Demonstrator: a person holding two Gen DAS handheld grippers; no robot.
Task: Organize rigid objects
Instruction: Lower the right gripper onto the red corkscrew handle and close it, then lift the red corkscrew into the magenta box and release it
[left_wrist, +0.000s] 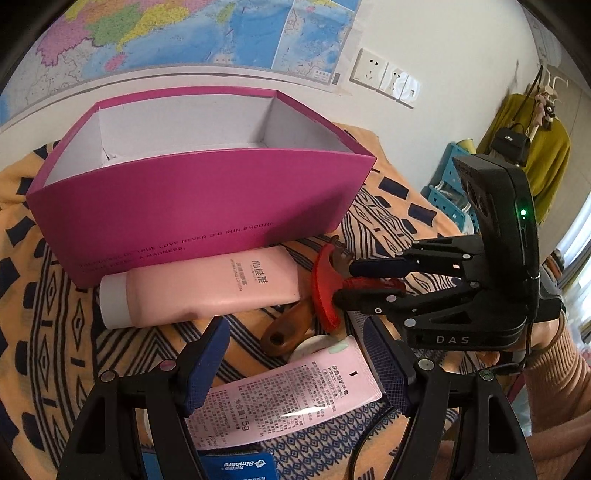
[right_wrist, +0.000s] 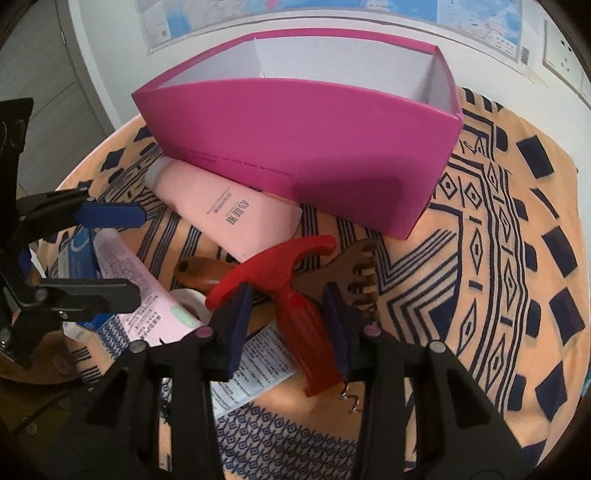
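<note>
An empty magenta box (left_wrist: 192, 206) (right_wrist: 314, 147) stands on a patterned cloth. A pink lotion bottle (left_wrist: 207, 291) (right_wrist: 229, 218) lies against its front wall. My right gripper (right_wrist: 288, 317) (left_wrist: 343, 284) has its fingers around the body of a red T-handled corkscrew (right_wrist: 291, 291) (left_wrist: 325, 291), which lies over a brown wooden massager (right_wrist: 340, 273) (left_wrist: 284, 328). My left gripper (left_wrist: 295, 354) (right_wrist: 129, 254) is open over a flat pink tube (left_wrist: 288, 395) (right_wrist: 136, 288).
A white tape roll (right_wrist: 188, 299) (left_wrist: 314, 343) lies beside the tube. A blue medicine box (left_wrist: 240, 465) and a printed leaflet (right_wrist: 251, 365) lie near the cloth's front. A map and sockets (left_wrist: 384, 74) hang on the wall behind.
</note>
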